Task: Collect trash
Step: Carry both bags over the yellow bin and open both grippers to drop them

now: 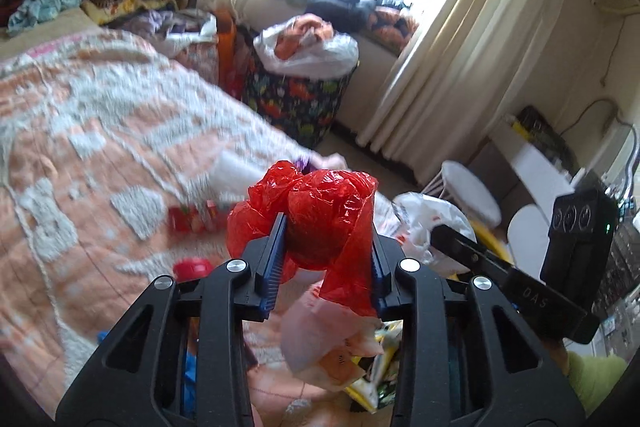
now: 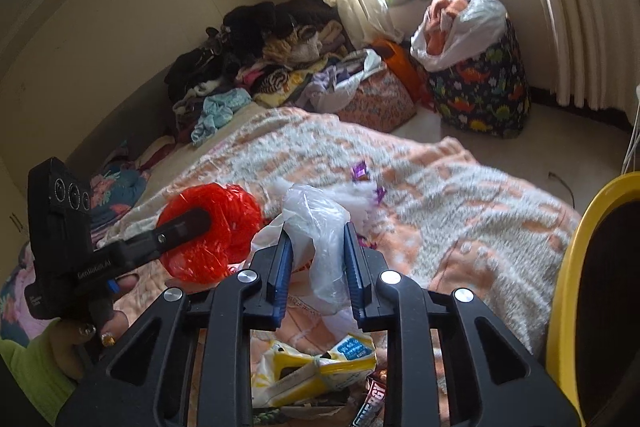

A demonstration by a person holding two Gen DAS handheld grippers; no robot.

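Observation:
My left gripper (image 1: 326,233) is shut on a crumpled red plastic bag (image 1: 320,199), held up above the peach and white bedspread (image 1: 100,147). The right wrist view shows the same red bag (image 2: 228,215) bunched around the left gripper's finger (image 2: 184,225). My right gripper (image 2: 316,231) is shut on a thin whitish plastic bag (image 2: 316,207), which hangs down between the blue pads. Below both grippers lies loose trash: a yellow and white wrapper (image 2: 304,367), a dark snack-bar wrapper (image 2: 372,403) and purple foil scraps (image 2: 362,171).
A yellow-rimmed bin (image 2: 568,267) stands at the right edge. A dinosaur-print hamper (image 1: 296,99) topped with a white bag of clothes stands by the curtains. Heaps of clothes cover the bed's far end (image 2: 256,59). A person's hand in a green sleeve (image 2: 36,367) holds the left gripper.

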